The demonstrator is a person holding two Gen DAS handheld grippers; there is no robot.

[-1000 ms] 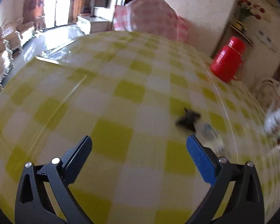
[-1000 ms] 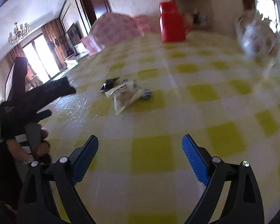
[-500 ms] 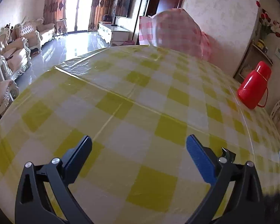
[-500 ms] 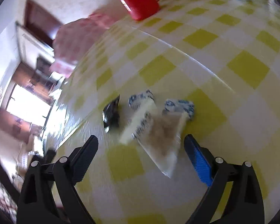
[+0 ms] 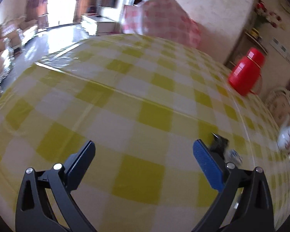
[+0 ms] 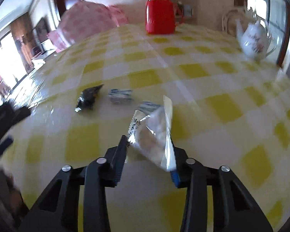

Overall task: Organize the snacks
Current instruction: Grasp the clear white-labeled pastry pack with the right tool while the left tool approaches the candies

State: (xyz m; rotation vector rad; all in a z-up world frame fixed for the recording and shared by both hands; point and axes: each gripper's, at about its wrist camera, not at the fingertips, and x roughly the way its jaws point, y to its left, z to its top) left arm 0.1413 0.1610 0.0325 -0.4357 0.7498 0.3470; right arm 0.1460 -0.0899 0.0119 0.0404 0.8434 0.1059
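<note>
Here, nearest the lens, we saw the right gripper (image 6: 147, 150) with its jaws closing around a clear snack packet (image 6: 155, 133), both fingers already against the wrapper's sides, one end of the packet between them and the rest angled forward above the table (image 6: 183, 183). The left gripper (image 5: 144, 155) hung with its fingers spread wide over bare cloth, nothing between them. The tablecloth was a glossy yellow-and-white check with a crease running across it. Just beyond the held packet lay a blue-and-white wrapped snack (image 6: 120, 96), and beside it, to the left, a small black wrapped snack (image 6: 88, 98), apart from each other on the cloth; in the left wrist view we caught the black one (image 5: 219, 142) just past the right-hand finger. Farther off stood a red thermos jug (image 6: 159, 9) near the table's far edge, and to its right a white floral teapot (image 6: 254, 38). Behind the table we made out a chair draped in pink check cloth (image 5: 164, 19), a pale wall, a shelf with red flowers (image 5: 264, 17), and, at far left, a bright doorway with curtains (image 5: 56, 2) and a shiny floor.
</note>
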